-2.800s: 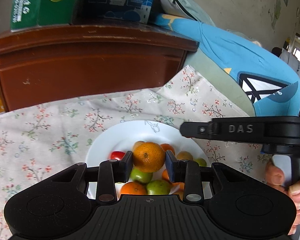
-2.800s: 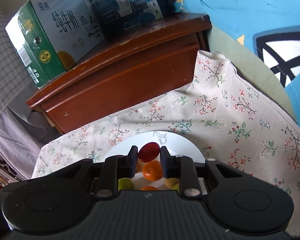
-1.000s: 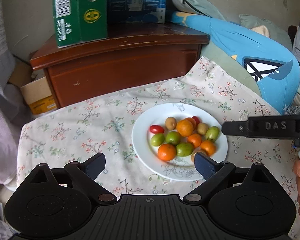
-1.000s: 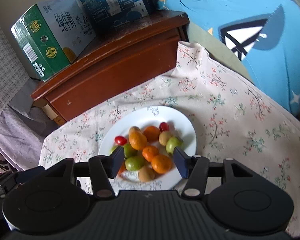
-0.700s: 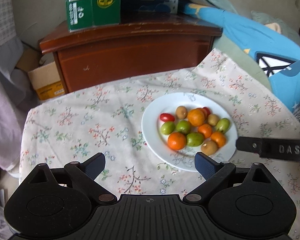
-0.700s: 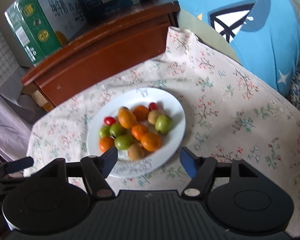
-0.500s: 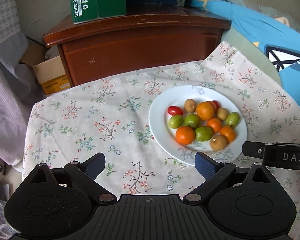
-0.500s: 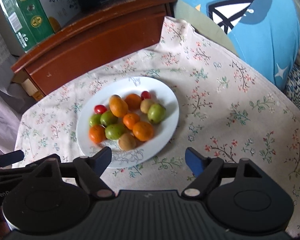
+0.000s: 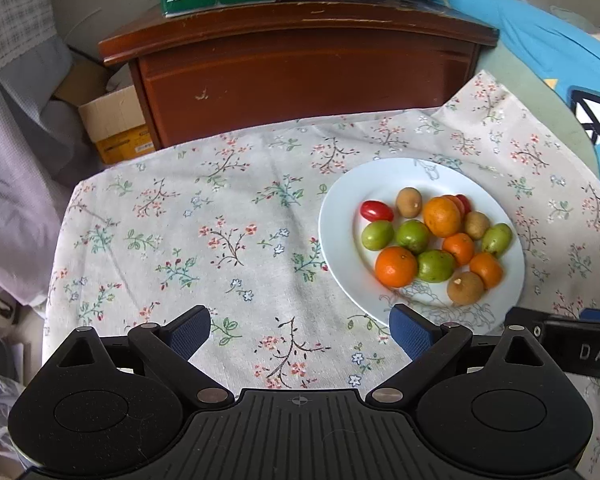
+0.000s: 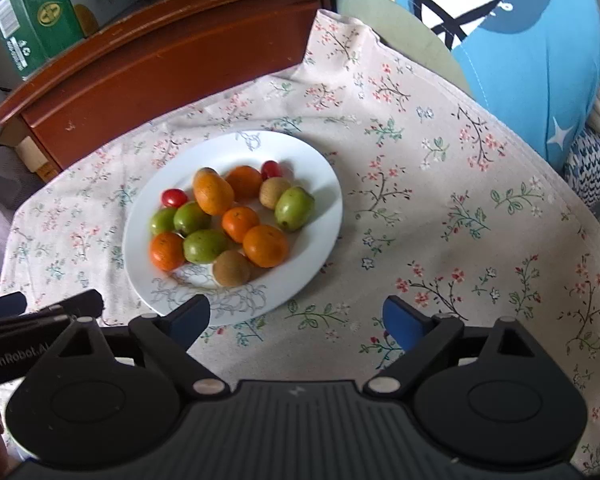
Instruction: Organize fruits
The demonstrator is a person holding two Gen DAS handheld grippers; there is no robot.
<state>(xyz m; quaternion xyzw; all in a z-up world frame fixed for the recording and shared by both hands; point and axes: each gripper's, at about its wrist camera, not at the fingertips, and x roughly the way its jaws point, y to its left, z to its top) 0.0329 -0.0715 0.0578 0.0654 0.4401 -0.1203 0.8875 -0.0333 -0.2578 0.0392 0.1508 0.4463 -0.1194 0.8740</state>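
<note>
Both tools have drawn back from the round white plate (image 9: 340, 240), their loads released onto it. The left tool (image 9: 300, 330) hangs above the flowered bench cloth (image 9: 220, 240), jaws spread wide and empty. Orange, green, brown and red fruits (image 10: 224, 220) lie piled on the plate. The right tool (image 10: 296, 316) hovers near it, equally wide and empty.

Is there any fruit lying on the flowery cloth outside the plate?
No, every fruit sits on the white plate; the flowery cloth around it holds none.
</note>
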